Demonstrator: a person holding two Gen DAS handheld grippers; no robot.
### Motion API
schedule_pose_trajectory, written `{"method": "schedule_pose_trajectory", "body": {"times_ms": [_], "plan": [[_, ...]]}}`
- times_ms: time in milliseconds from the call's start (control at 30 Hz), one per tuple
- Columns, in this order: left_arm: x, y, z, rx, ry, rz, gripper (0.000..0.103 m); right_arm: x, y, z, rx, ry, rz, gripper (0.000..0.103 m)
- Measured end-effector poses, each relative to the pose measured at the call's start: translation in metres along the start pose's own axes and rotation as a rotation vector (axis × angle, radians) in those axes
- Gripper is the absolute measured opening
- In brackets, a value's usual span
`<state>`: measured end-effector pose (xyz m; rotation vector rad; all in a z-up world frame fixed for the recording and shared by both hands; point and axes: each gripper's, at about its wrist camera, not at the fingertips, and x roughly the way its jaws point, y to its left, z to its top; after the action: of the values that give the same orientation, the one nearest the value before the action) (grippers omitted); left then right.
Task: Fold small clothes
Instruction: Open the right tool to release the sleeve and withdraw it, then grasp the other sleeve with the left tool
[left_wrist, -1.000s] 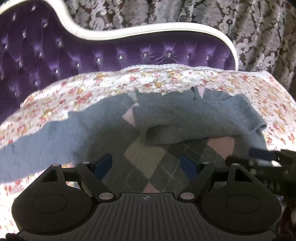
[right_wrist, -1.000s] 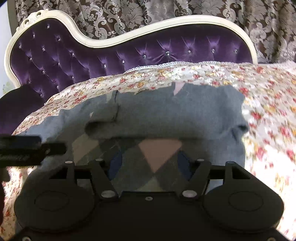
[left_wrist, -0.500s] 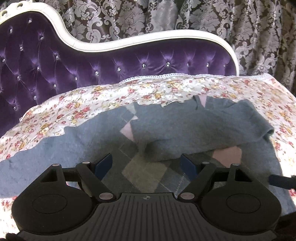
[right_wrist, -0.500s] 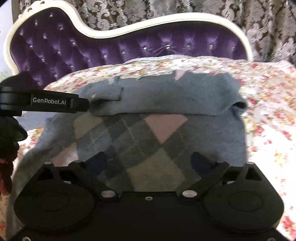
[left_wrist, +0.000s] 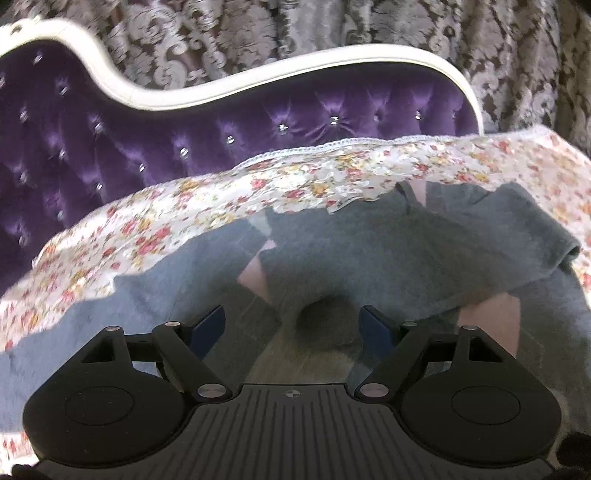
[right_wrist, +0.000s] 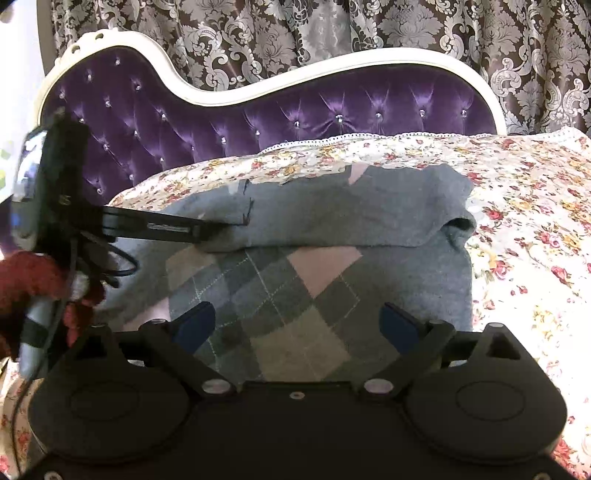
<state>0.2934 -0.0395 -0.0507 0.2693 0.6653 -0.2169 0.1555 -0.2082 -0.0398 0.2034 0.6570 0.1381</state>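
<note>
Right wrist, argyle sweater (right_wrist: 295, 295), folded sleeve (right_wrist: 332, 214)

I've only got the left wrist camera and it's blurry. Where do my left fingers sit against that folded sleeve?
Observer: In the right wrist view, the left gripper points at the cuff end of the sleeve folded across the grey sweater. I cannot tell whether they touch.
Operator: And the right gripper?
Observer: The right gripper hovers over the argyle front. Its jaws are wide and closing, with nothing pinched between them.
Operator: Is the sweater's right edge tidy?
Observer: It runs fairly straight down the floral cover.
</note>
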Motion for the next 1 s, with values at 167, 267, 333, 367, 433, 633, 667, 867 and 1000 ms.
{"method": "schedule_pose_trajectory", "body": {"times_ms": [167, 267, 333, 367, 433, 633, 667, 867, 1000], "plan": [[0.024, -0.014, 0.008, 0.079, 0.013, 0.035, 0.063, 0.003, -0.004, 0.002, 0.020, 0.013, 0.021, 0.096], [0.042, -0.010, 0.015, 0.039, 0.057, 0.021, 0.044, 0.005, -0.009, 0.003, 0.033, 0.021, 0.028, 0.096], [0.050, -0.001, 0.020, -0.021, 0.079, 0.018, 0.030, 0.005, -0.012, 0.005, 0.033, 0.024, 0.026, 0.096], [0.052, 0.006, 0.021, -0.057, 0.076, 0.012, 0.012, 0.005, -0.013, 0.006, 0.032, 0.025, 0.023, 0.096], [0.052, 0.021, 0.024, -0.132, 0.065, 0.005, 0.005, 0.006, -0.017, 0.010, 0.035, 0.026, 0.021, 0.095], [0.033, 0.065, 0.021, -0.258, 0.004, 0.063, 0.004, 0.003, -0.033, 0.024, 0.022, 0.001, -0.025, 0.095], [0.032, 0.074, 0.019, -0.283, 0.004, 0.059, 0.004, 0.003, -0.038, 0.028, 0.023, -0.004, -0.036, 0.095], [0.040, 0.089, 0.007, -0.327, 0.065, -0.014, 0.006, 0.015, -0.070, 0.051, 0.048, -0.042, -0.110, 0.095], [0.043, 0.095, 0.002, -0.359, 0.066, -0.037, 0.007, 0.035, -0.093, 0.069, 0.090, -0.053, -0.129, 0.087]]}}
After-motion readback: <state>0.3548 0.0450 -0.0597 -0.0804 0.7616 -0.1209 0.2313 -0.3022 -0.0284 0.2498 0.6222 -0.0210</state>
